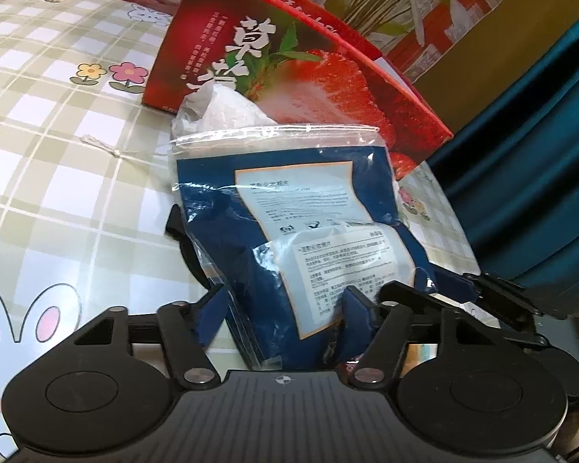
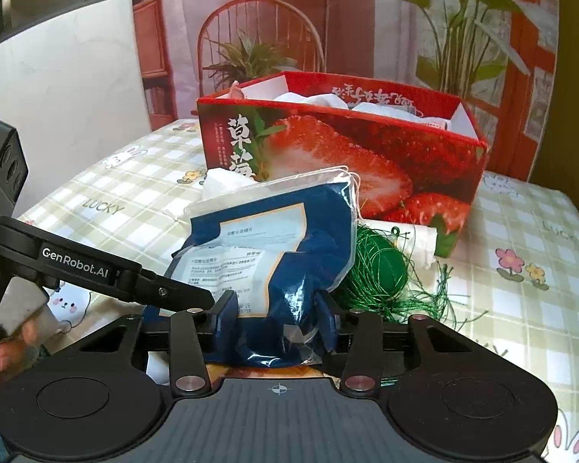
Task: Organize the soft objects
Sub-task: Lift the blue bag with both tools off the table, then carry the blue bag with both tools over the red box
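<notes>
A clear zip bag holding a dark blue packet [image 2: 274, 247] stands propped over the tablecloth, pinched at its lower end by the right gripper [image 2: 276, 322], whose fingers press the plastic from both sides. The left gripper [image 1: 280, 310] brackets the same bag, its fingers at the bag's sides, though whether they squeeze it cannot be told. Just beside the bag lies a tangle of green string [image 2: 382, 270], and behind it stands a red strawberry carton [image 2: 424, 154] with white soft items inside. The tablecloth [image 2: 521, 212] is green-checked with bunnies and flowers. A printed backdrop [image 2: 251, 11] showing a chair and plants hangs behind; a teal curtain [image 1: 529, 154] is at the table's side.
</notes>
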A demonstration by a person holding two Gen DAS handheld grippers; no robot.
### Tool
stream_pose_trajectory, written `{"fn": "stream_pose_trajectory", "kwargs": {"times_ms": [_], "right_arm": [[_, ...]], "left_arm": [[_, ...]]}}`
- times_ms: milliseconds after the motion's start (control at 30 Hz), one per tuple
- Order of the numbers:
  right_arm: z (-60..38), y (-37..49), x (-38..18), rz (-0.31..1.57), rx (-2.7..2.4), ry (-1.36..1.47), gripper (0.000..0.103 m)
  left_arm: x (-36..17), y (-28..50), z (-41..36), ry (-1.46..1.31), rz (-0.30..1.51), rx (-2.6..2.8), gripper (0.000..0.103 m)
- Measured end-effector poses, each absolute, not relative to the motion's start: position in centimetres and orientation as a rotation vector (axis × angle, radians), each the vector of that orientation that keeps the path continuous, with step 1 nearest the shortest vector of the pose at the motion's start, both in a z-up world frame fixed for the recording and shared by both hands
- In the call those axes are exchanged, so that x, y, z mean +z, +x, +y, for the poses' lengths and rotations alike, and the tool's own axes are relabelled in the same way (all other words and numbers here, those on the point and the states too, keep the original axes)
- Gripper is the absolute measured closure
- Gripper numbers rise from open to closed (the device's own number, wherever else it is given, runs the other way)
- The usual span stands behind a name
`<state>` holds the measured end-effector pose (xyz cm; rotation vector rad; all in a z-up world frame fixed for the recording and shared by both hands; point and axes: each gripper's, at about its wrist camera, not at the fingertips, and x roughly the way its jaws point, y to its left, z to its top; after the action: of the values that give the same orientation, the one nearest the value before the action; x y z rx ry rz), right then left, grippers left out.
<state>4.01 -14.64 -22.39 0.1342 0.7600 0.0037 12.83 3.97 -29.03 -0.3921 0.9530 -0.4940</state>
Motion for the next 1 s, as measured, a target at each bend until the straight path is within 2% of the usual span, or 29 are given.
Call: {"fn": "stream_pose_trajectory", "kwargs": {"times_ms": [667, 1000], "right_arm": [[-15.0, 3.8, -22.4, 0.749, 0.014, 0.198, 0.065], [-14.8, 3.2, -20.7, 0.667, 0.019, 0.194, 0.066]], "left_arm": [[-28.0, 12.4, 4.2, -0.373, 0.886, -0.515, 0.059], [-25.0, 11.4, 4.2, -0.315, 0.763, -0.532, 0.06]]}}
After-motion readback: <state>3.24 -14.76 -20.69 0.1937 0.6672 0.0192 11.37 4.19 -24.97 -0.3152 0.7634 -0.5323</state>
